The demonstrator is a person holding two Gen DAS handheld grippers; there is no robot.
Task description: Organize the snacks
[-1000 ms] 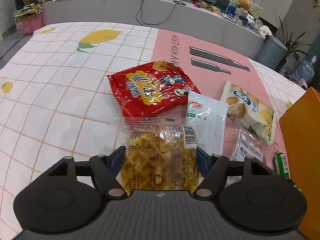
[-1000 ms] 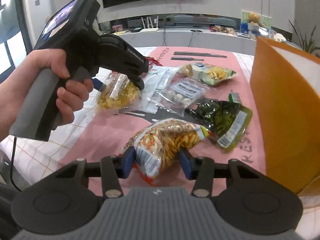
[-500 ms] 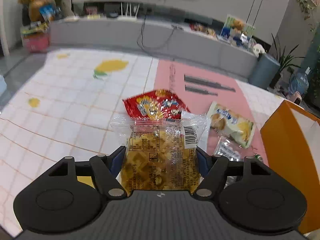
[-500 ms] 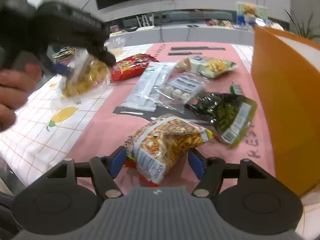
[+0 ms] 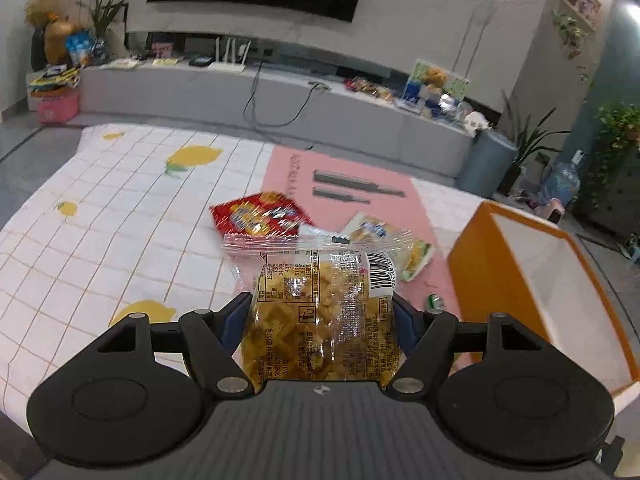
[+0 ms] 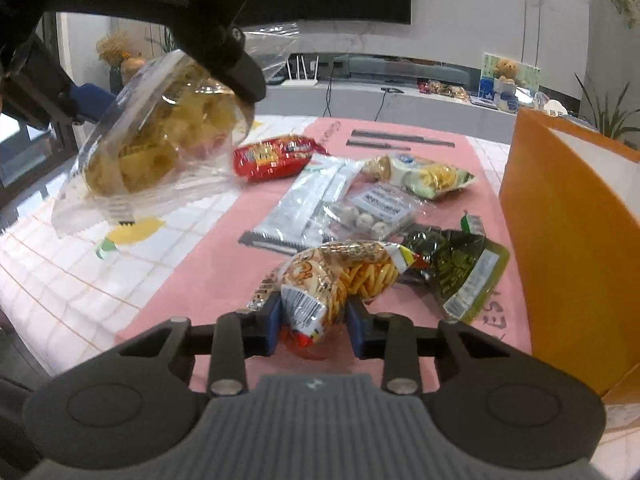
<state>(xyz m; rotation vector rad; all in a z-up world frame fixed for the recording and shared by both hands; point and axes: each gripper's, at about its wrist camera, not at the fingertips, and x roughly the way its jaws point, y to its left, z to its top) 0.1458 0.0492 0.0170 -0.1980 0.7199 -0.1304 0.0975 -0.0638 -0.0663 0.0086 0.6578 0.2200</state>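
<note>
My left gripper [image 5: 322, 306] is shut on a clear bag of yellow crackers [image 5: 320, 320] and holds it in the air above the table. From the right wrist view that bag [image 6: 160, 148] hangs at the upper left. My right gripper [image 6: 313, 320] is low over the pink mat [image 6: 224, 256], and its jaws are closing on an orange-and-white bag of chip sticks [image 6: 336, 276], which is pinched between the blue pads. An orange box [image 6: 560, 240] with a white inside stands open at the right.
On the mat lie a red snack bag [image 6: 276, 156], a long clear-white packet [image 6: 316, 204], a packet of white balls [image 6: 372, 208], a yellow-white bag [image 6: 424, 174] and a green bag [image 6: 460, 268]. A lemon-print checked cloth [image 5: 120, 220] covers the table's left side.
The left gripper has risen off the table with the cracker bag and swung toward the box side. The right jaws widened around the chip bag, then closed in on it.
</note>
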